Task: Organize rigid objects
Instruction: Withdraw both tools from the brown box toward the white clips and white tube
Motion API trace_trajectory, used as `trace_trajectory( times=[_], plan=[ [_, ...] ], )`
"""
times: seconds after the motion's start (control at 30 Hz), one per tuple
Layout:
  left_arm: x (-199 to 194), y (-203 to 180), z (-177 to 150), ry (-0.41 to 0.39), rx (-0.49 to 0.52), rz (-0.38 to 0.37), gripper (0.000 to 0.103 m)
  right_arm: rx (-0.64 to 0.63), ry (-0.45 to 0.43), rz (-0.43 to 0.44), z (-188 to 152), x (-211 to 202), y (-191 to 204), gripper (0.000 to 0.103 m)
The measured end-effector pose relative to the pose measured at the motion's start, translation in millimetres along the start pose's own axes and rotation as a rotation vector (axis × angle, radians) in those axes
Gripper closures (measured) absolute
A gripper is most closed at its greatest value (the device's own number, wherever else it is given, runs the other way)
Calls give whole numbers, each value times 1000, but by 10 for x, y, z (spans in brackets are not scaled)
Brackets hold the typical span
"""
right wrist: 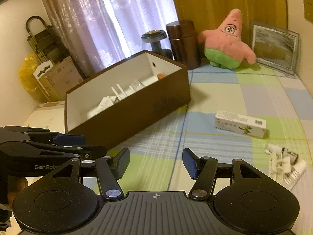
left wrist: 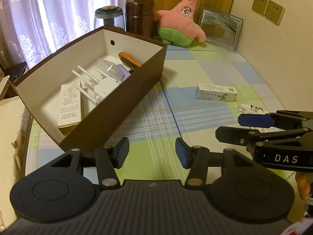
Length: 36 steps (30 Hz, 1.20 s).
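A brown box (left wrist: 125, 96) (right wrist: 137, 115) with a white inside stands on the checked tablecloth. It holds a white router (left wrist: 97, 87), a white carton (left wrist: 70, 103), a purple item (left wrist: 122, 72) and an orange-edged item (left wrist: 130, 59). A white and green medicine box (left wrist: 216, 93) (right wrist: 240, 124) lies on the cloth to the right. Small white items (right wrist: 283, 162) (left wrist: 248, 108) lie further right. My left gripper (left wrist: 152, 153) is open and empty, near the box's near corner. My right gripper (right wrist: 156, 163) is open and empty, and shows in the left wrist view (left wrist: 234, 126).
A pink star plush (left wrist: 181, 22) (right wrist: 227, 43), a brown canister (left wrist: 138, 16) (right wrist: 183, 43), a glass jar (left wrist: 109, 18) and a framed picture (left wrist: 220, 27) (right wrist: 273, 47) stand at the back. Cardboard boxes (right wrist: 56, 78) and a yellow bag (right wrist: 29, 72) sit left, off the table.
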<state>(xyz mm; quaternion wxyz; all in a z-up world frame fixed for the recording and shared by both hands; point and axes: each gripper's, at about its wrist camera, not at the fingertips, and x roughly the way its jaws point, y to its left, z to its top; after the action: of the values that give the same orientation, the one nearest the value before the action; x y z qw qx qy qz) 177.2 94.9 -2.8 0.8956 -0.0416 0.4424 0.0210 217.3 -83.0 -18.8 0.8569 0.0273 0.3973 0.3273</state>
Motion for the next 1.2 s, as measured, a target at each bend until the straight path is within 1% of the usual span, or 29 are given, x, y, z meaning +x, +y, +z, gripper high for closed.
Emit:
trace_trajectory(
  times=[0.23, 0.33, 0.63, 1.0, 1.2],
  plan=[
    [110, -217, -69, 30, 45, -38, 55, 10, 21, -70, -182, -82, -101, 46],
    [177, -337, -77, 41, 76, -58, 55, 40, 30, -92, -256, -131, -187, 46],
    [422, -706, -61, 77, 167, -121, 55, 141, 34, -200, -432, -314, -543, 46],
    [734, -1324, 25, 103, 300, -243, 55, 295, 28, -355, -632, -557, -1074, 46],
    [915, -1652, 44, 114, 350, -303, 55, 370, 15, -417, -726, -639, -1337, 46]
  ],
)
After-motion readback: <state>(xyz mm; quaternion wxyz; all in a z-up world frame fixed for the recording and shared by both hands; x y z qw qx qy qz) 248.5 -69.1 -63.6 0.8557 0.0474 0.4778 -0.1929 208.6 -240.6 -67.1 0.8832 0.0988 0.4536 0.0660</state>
